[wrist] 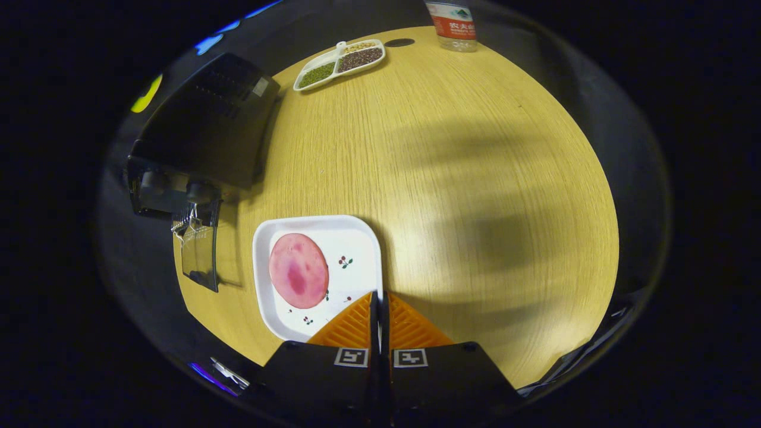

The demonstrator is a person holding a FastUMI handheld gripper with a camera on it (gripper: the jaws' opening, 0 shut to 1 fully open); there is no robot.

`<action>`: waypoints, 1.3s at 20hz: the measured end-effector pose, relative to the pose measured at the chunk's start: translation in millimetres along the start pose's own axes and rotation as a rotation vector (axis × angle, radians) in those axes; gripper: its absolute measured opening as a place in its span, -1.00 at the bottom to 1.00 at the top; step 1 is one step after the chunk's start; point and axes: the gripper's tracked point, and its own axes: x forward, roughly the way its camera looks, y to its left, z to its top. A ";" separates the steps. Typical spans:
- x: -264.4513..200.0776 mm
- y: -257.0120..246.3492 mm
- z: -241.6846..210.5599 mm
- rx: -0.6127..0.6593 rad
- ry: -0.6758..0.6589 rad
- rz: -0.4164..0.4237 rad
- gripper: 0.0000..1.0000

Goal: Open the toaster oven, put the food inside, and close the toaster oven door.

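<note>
The toaster oven [202, 128] at left has its door [199, 258] dropped open; the food [298, 270] still lies on its plate [357, 238] (lower centre). The tool [379, 309] hovers pressed together, empty.

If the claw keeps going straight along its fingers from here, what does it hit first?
Probably the near right edge of the white plate: the shut claw has its tips over that rim, empty. The ham slice lies left of that line. Beyond is bare table. Height above the plate is unclear.
</note>
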 end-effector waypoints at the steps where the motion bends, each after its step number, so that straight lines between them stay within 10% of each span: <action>1: -2.1 1.0 -7.5 0.020 -0.003 0.008 -0.97; 26: -112.7 108.6 -146.6 0.403 -0.298 0.298 -0.97</action>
